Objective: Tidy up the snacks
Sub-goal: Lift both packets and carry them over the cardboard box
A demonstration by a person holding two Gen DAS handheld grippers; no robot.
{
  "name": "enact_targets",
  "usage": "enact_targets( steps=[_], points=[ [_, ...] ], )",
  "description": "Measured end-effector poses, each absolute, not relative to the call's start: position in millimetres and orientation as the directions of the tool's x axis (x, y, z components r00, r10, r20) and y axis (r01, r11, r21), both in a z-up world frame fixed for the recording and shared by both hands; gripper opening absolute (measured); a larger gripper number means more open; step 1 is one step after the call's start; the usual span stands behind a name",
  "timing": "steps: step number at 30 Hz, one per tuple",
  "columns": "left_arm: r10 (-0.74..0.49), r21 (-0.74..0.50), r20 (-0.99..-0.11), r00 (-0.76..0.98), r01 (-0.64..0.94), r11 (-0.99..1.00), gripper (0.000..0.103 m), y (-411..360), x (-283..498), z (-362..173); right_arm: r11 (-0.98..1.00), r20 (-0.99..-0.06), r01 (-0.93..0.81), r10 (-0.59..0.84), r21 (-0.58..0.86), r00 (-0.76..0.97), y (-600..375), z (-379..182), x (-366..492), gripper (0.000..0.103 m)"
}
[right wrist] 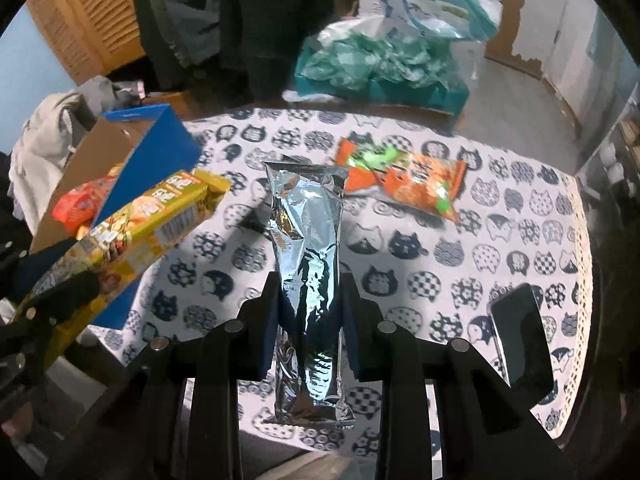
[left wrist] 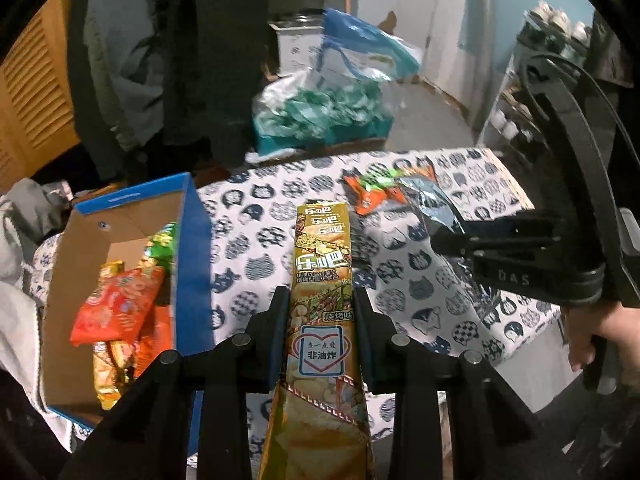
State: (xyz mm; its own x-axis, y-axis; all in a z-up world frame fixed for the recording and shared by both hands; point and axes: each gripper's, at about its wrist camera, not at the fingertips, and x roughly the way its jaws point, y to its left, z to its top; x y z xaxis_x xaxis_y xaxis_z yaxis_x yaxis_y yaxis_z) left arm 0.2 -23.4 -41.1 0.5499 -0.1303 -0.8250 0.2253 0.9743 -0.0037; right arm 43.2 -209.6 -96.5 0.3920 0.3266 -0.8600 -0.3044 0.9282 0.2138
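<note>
Left wrist view is showing my left gripper (left wrist: 322,304) clamping a long yellow chip box (left wrist: 323,264) by its narrow sides, above the cat-print tablecloth (left wrist: 256,236) and beside the blue cardboard box (left wrist: 192,240) already holding snack packets (left wrist: 116,312). My right gripper (right wrist: 310,292) is pinching a silver foil pack (right wrist: 308,248) across its middle, also held off the table. I am judging the chip box light but stiff, safest held mid-length. The foil looks slick and crushable, so a gentle grip on the flat faces suits it. Orange packets (right wrist: 404,184) are lying farther back.
</note>
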Motion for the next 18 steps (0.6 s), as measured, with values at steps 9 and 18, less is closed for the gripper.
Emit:
enact_targets(
  steps=[9,18],
  points=[
    [-0.097,0.0,-0.79,0.606,0.159,0.987,0.031,14,0,-28,0.91,-0.847,-0.349,0.359,0.224,0.392,-172,-81,51,0.027],
    [-0.073,-0.026,-0.762,0.643,0.082,0.996,0.031,55,2,-15,0.893,-0.847,-0.392,0.374,0.22,0.378,-135,-73,56,0.027]
  ],
)
